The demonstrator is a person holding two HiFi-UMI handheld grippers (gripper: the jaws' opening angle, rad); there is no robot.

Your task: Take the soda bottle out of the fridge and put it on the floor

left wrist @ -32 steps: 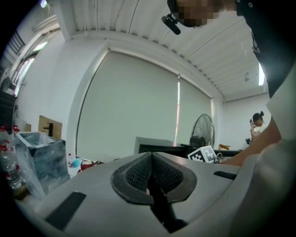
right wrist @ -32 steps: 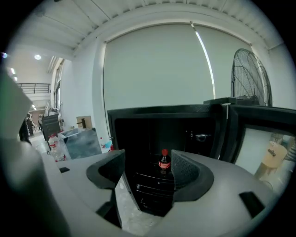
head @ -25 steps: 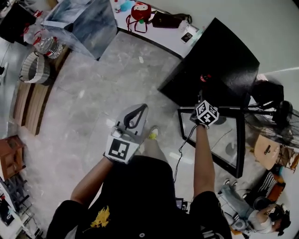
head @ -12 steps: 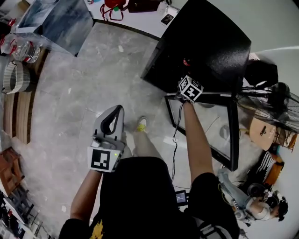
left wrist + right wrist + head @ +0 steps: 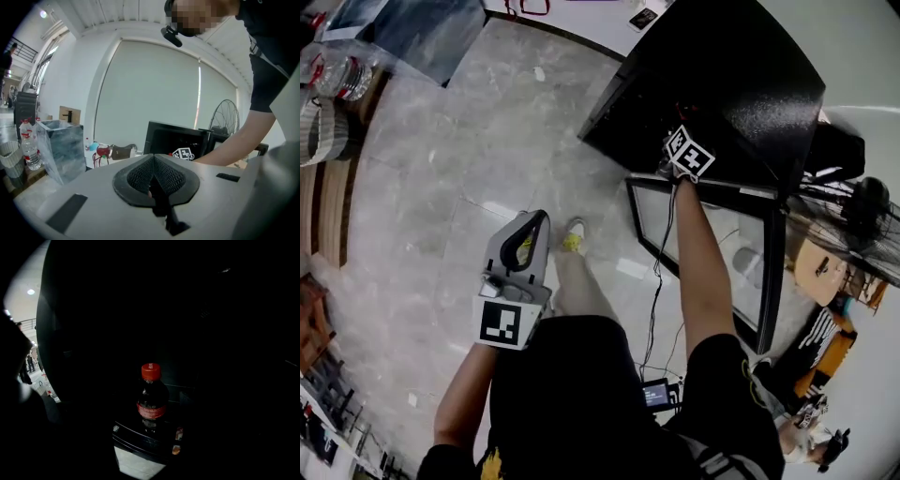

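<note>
The soda bottle, dark with a red cap and red label, stands upright on a shelf inside the dark fridge. My right gripper reaches into the fridge's open front, past the glass door that is swung out. Its jaws are opening, hidden in the dark, and the bottle stands a little ahead of them, untouched. My left gripper hangs in front of my body over the floor, away from the fridge. It is shut with nothing in it, its tips meeting.
A pedestal fan stands right of the fridge. A clear bin and water bottles sit at the far left. A cable runs along my right arm. My yellow shoe is on the grey floor.
My right gripper has gone forward from the door's edge into the fridge opening. My left gripper has stayed low beside my body. The head view has shifted toward the fridge.
</note>
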